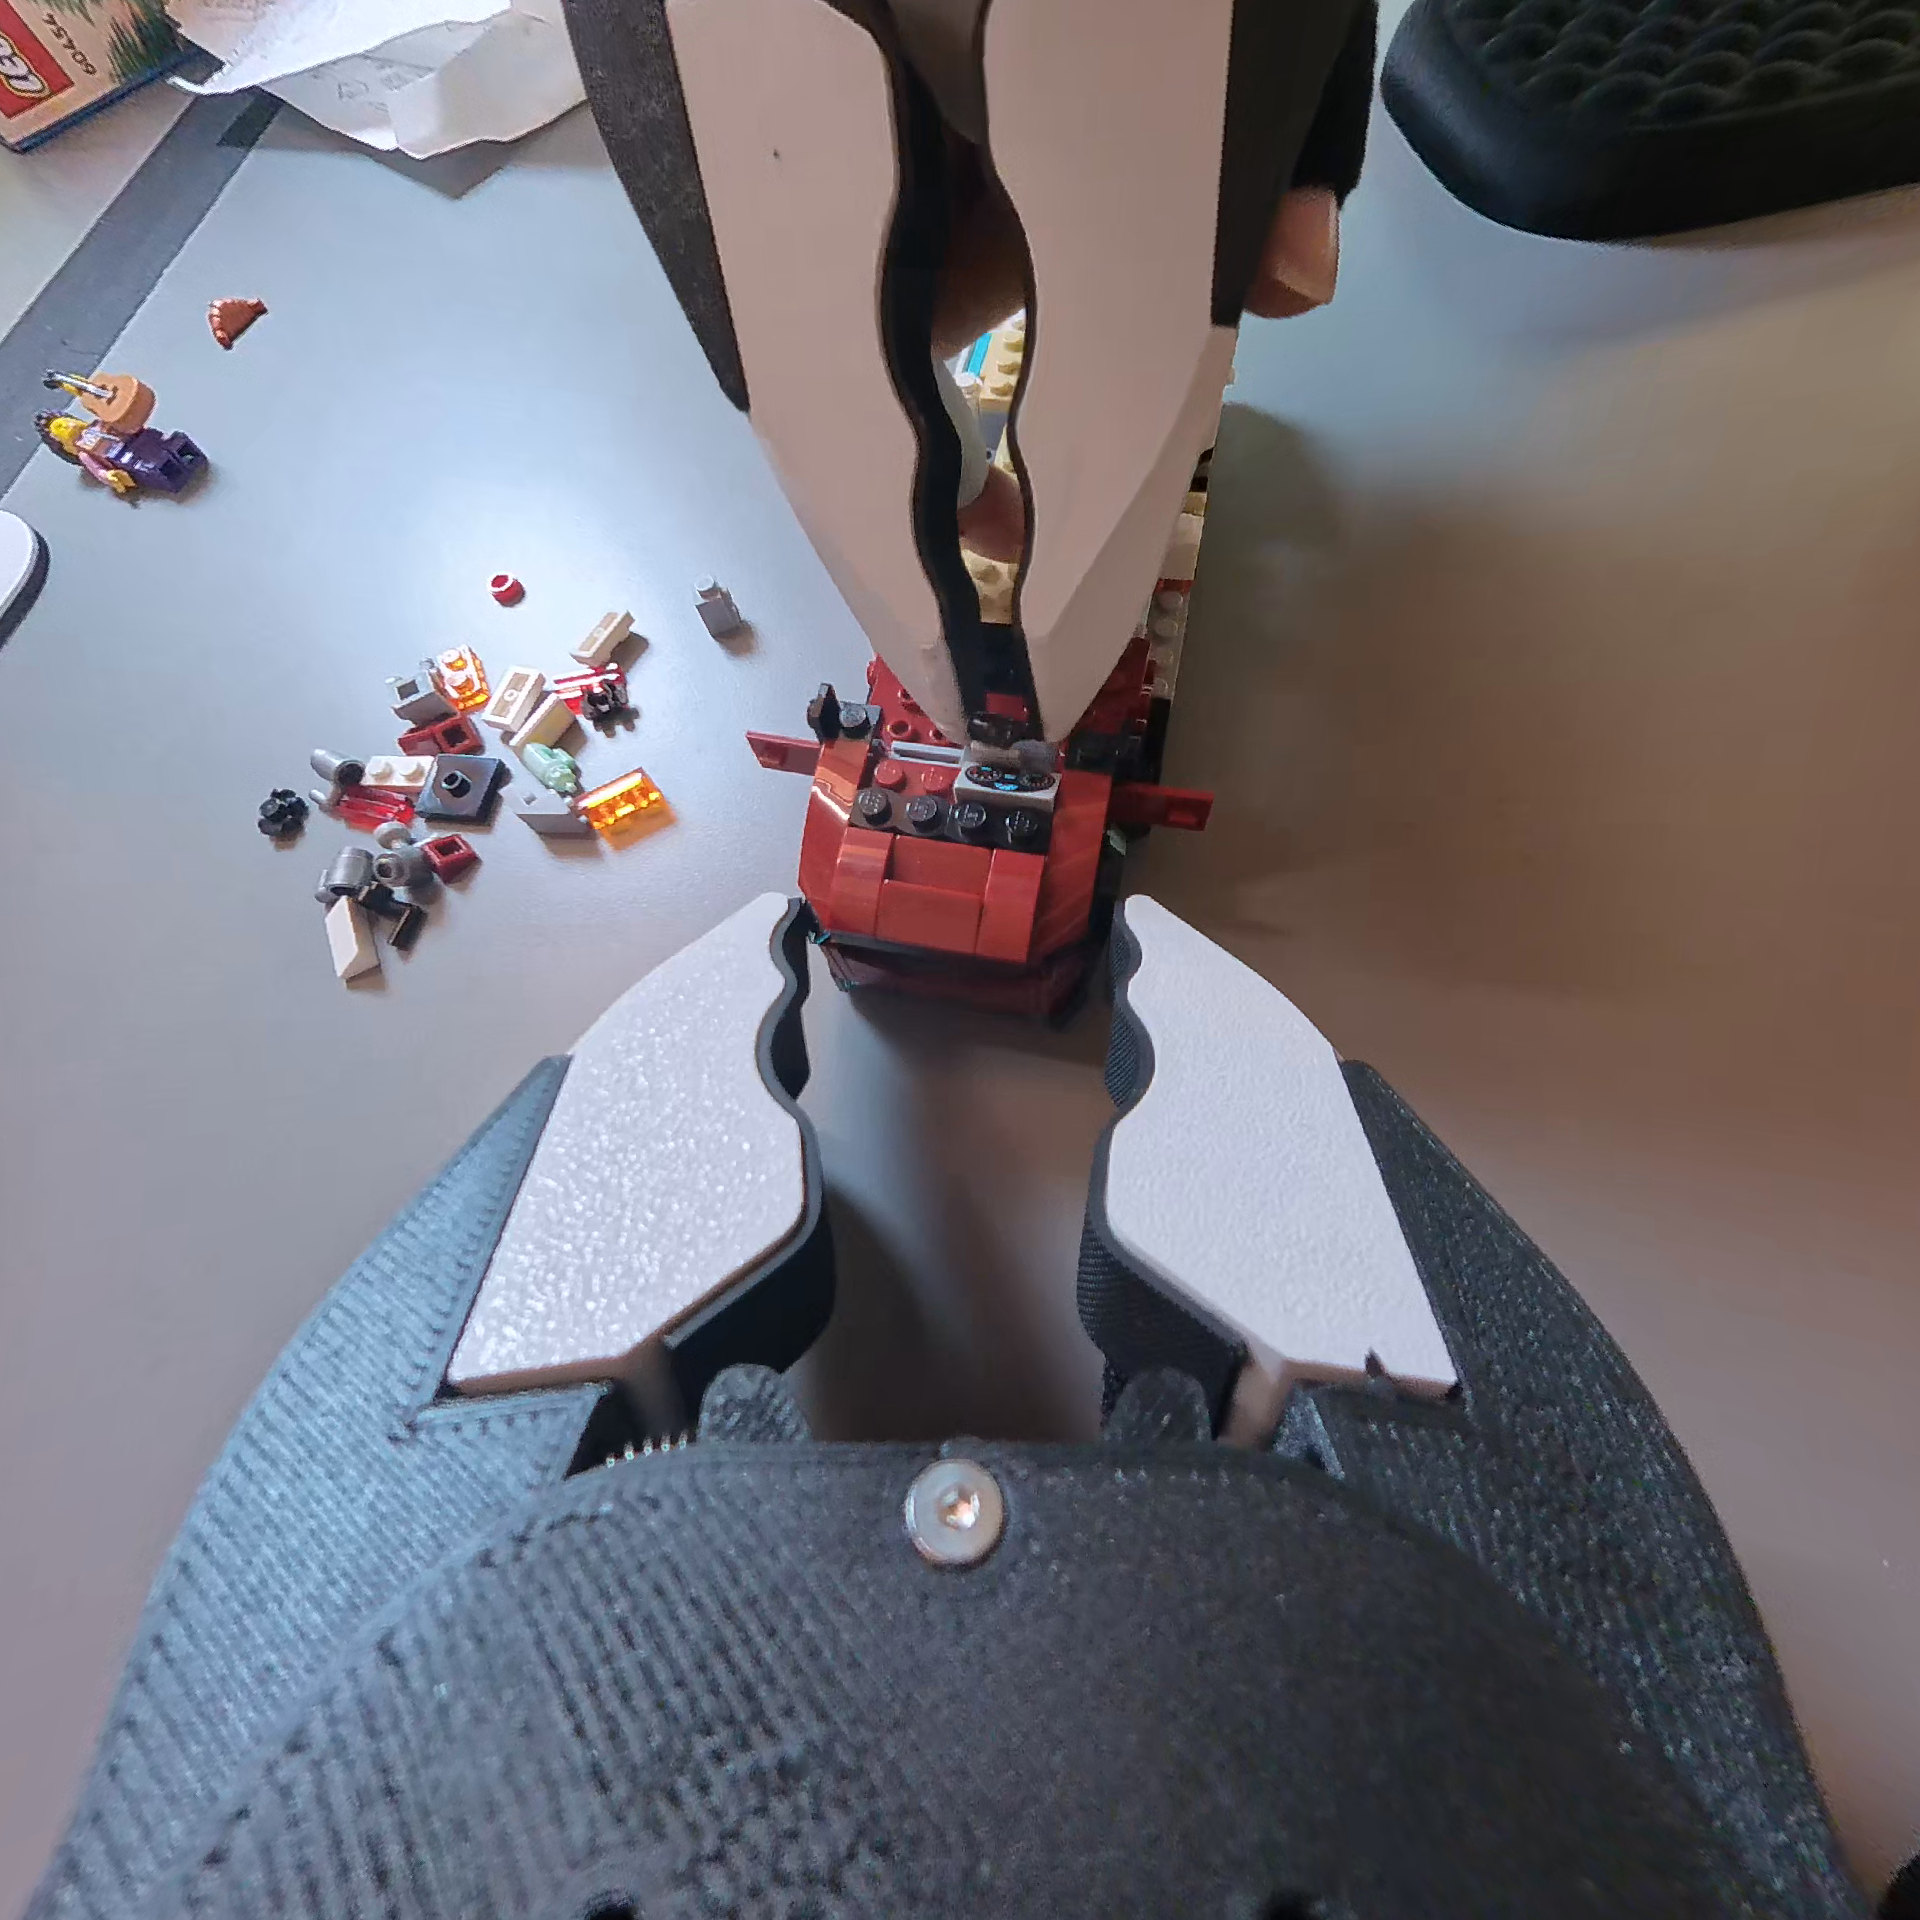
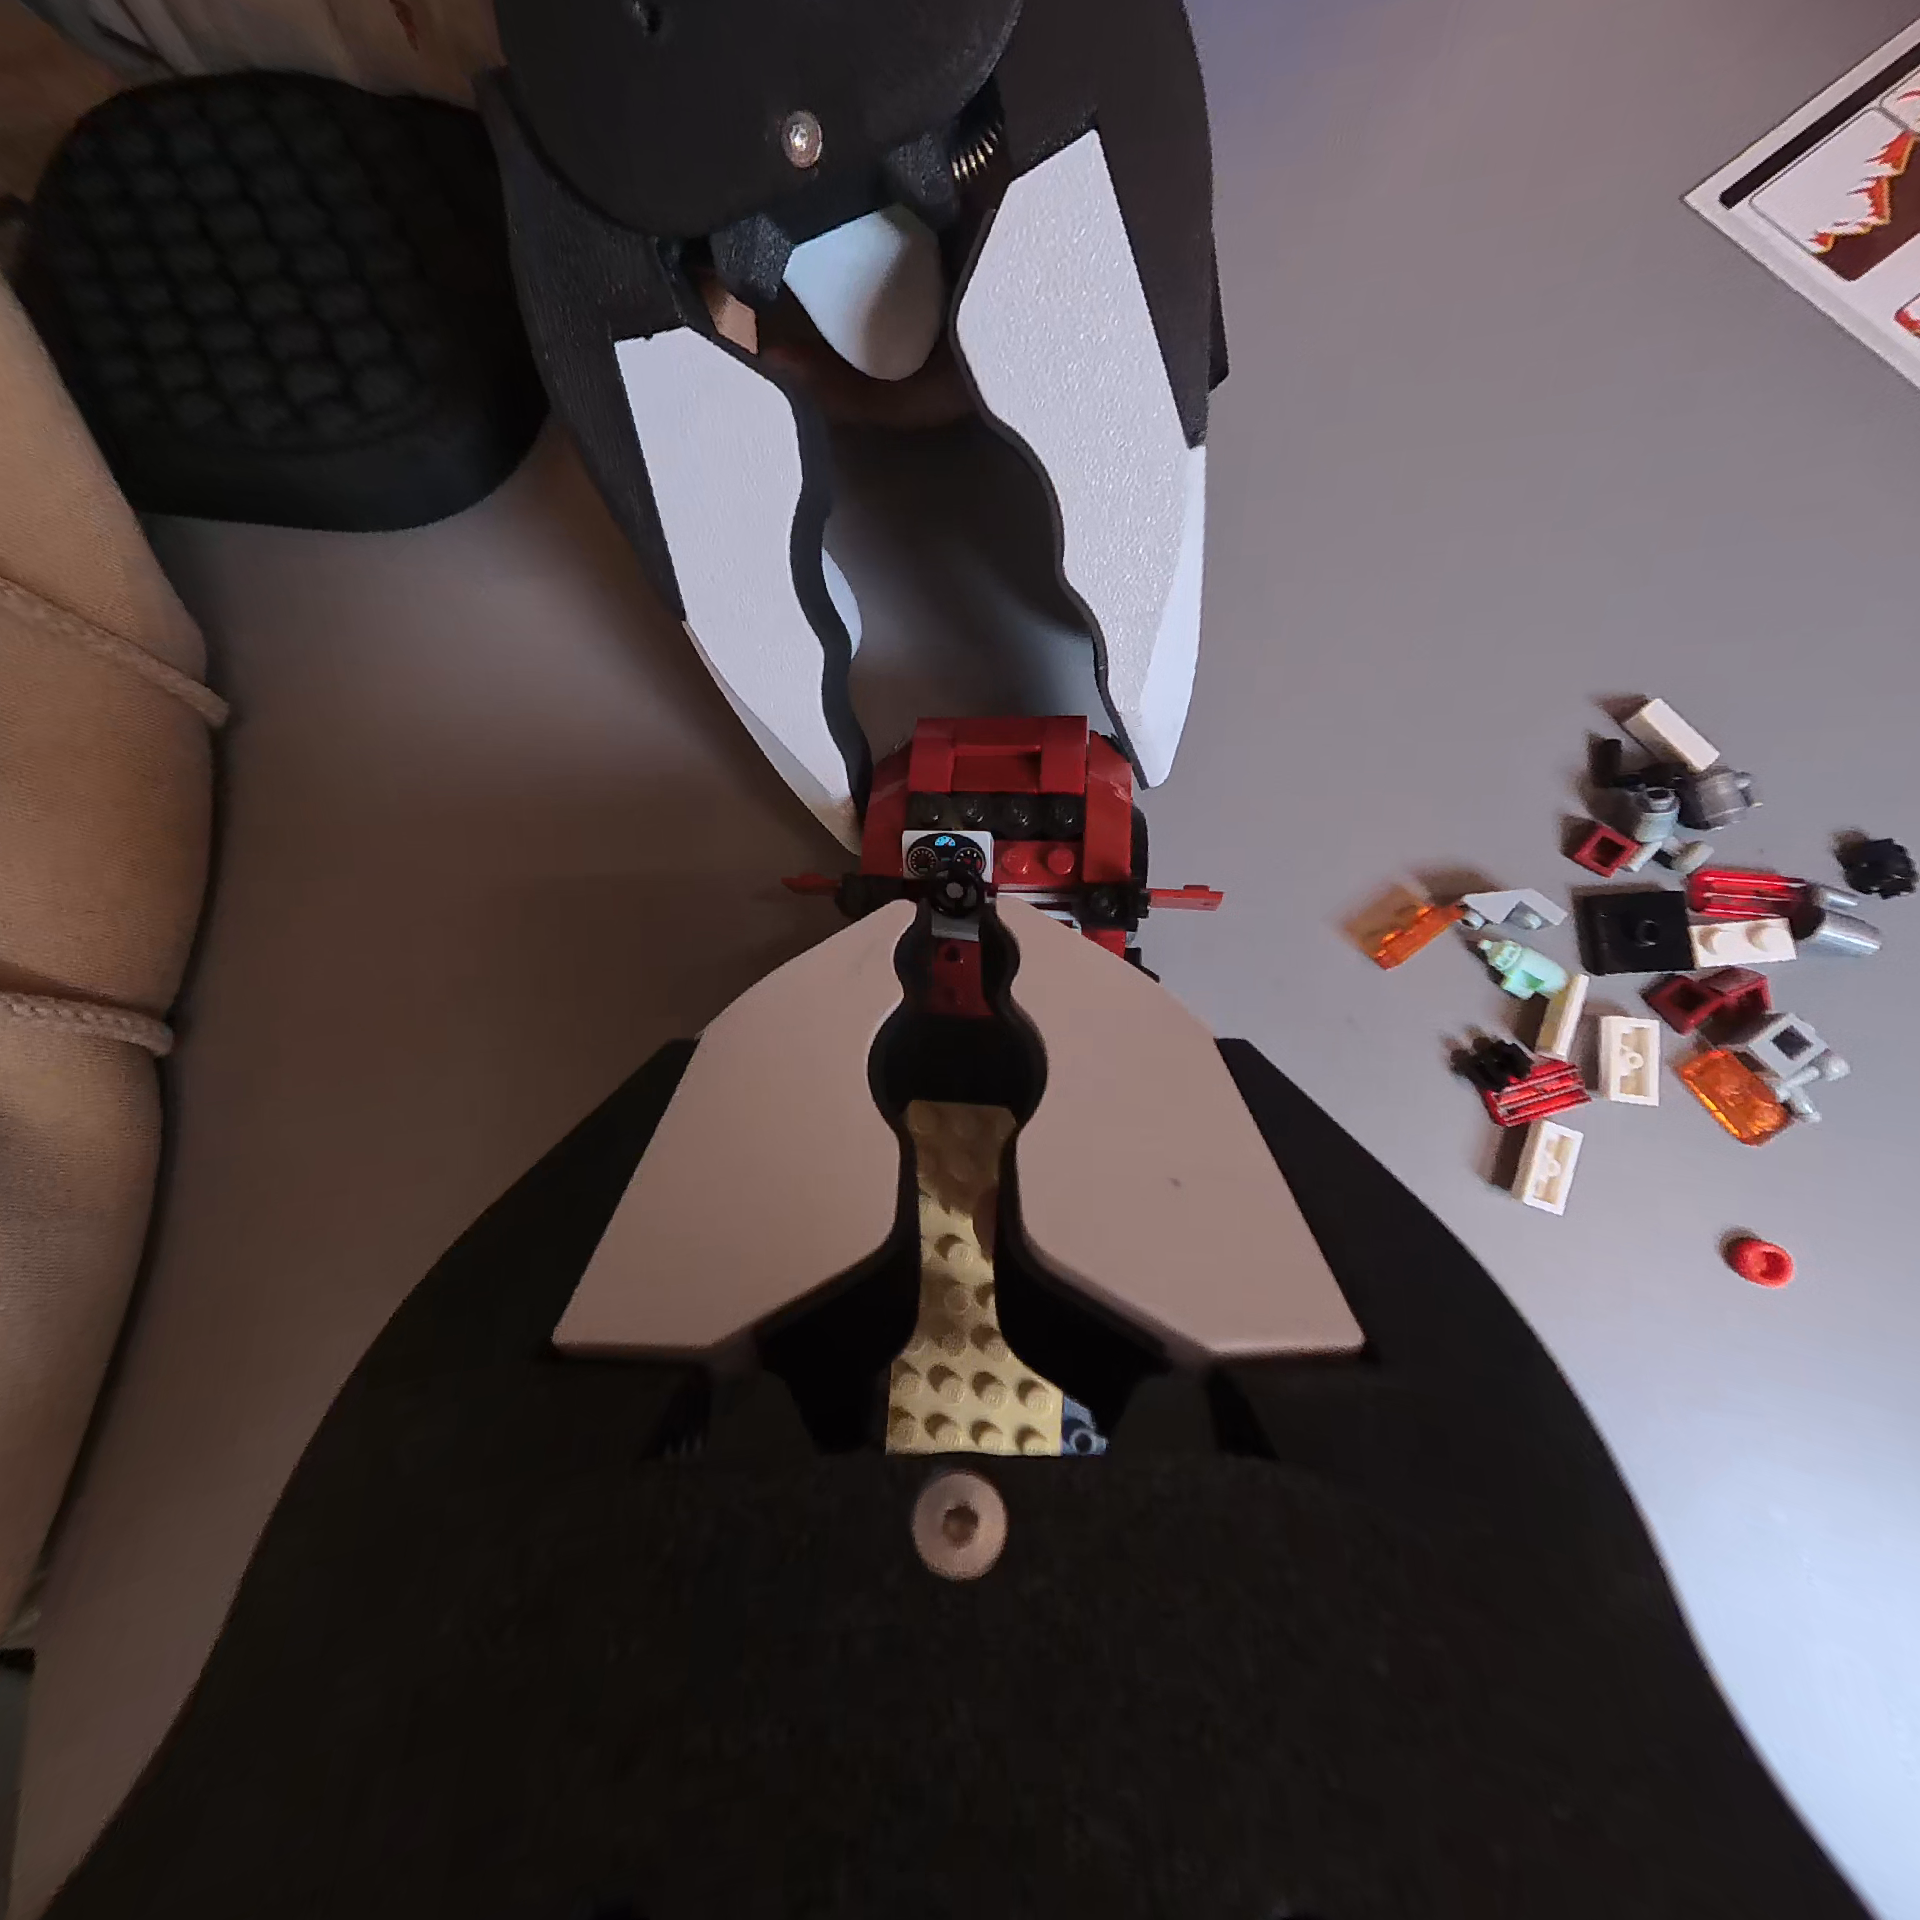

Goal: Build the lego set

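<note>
A dark red brick car (image 1: 935, 883) stands on the grey table (image 1: 1455, 935). My left gripper (image 1: 956, 925) has its fingers wide apart, one on each side of the car's front, and the pads touch its sides. It also shows in the right wrist view (image 2: 997, 790), closed around the car (image 2: 997, 769). My right gripper (image 2: 956, 909) is shut on a small grey piece with a black steering wheel (image 2: 956, 896). It holds this piece at the cockpit, just behind the dial tile (image 2: 943, 854). The left wrist view shows the right gripper (image 1: 997, 727) coming down from above with the piece (image 1: 1003, 740) at its tips.
A pile of loose small pieces (image 1: 468, 769) lies left of the car and also shows in the right wrist view (image 2: 1662, 987). A purple figure build (image 1: 125, 447), a box (image 1: 62, 73) and paper (image 1: 416, 73) lie farther off. A black cushion (image 1: 1662, 104) is at the far right. A printed sheet (image 2: 1829, 197) lies beyond the pile. My left and right fingertips are right by each other.
</note>
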